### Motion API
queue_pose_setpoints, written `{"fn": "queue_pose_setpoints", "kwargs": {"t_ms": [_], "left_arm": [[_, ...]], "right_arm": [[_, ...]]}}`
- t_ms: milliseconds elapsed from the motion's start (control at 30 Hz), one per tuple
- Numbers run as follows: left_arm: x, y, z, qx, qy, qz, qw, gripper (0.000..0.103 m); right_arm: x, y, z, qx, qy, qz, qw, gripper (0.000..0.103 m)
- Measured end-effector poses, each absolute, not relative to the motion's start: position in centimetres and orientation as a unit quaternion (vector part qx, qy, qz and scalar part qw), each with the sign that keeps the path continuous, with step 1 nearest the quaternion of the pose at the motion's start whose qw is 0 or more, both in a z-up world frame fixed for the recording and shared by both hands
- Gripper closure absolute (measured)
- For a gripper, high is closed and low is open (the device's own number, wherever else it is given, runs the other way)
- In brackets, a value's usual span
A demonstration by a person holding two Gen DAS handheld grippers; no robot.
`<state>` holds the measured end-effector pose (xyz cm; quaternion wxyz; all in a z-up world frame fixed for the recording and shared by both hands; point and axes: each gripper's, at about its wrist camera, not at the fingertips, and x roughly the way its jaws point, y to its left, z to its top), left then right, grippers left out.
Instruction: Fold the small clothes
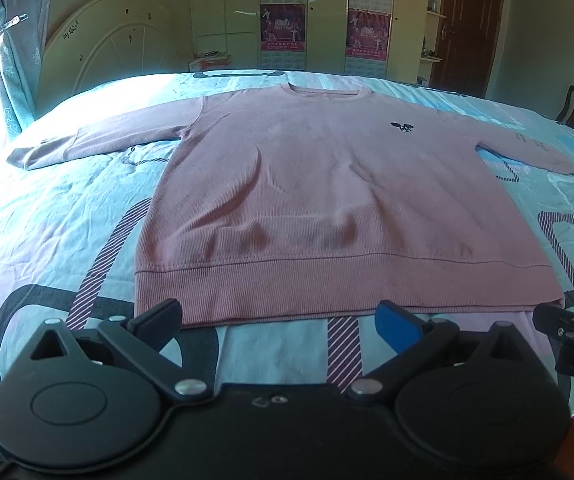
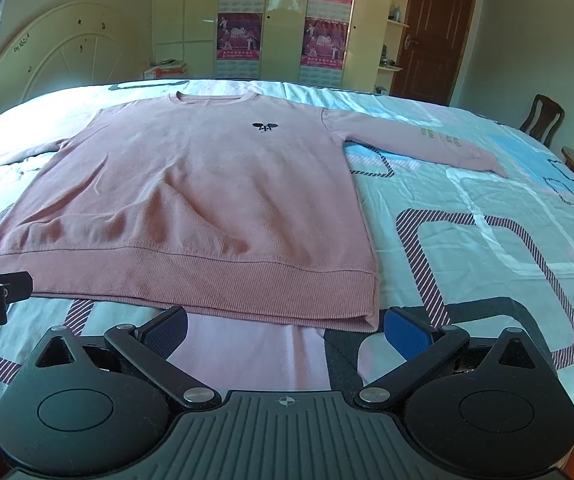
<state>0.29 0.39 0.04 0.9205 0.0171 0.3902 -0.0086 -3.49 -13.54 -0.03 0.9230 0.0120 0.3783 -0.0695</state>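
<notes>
Nothing folded yet; all folds left, by the look. Your pink sweater [image 1: 319, 184] lies flat, front up, on the bed [image 1: 47, 216], both sleeves spread, hem nearest you. Ribbed hem, small dark logo on chest, few soft wrinkles. Left hand-held gripper [image 1: 279, 320] & right hand-held gripper [image 2: 287, 326]: jaws apart, empty, just short of the hem.

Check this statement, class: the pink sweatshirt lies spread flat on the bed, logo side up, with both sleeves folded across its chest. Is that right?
Not quite. The pink sweatshirt lies flat on the bed, logo side up, but both sleeves stretch out sideways, as the left wrist view shows.
</notes>
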Motion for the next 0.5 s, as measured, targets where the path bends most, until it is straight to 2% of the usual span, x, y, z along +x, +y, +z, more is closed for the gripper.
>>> {"fn": "queue_pose_setpoints", "kwargs": {"t_ms": [500], "left_arm": [[0.20, 0.42, 0.15, 0.020, 0.390, -0.011, 0.921, 0.000]], "right_arm": [[-3.29, -13.13, 0.25, 0.010, 0.377, -0.067, 0.924, 0.000]]}}
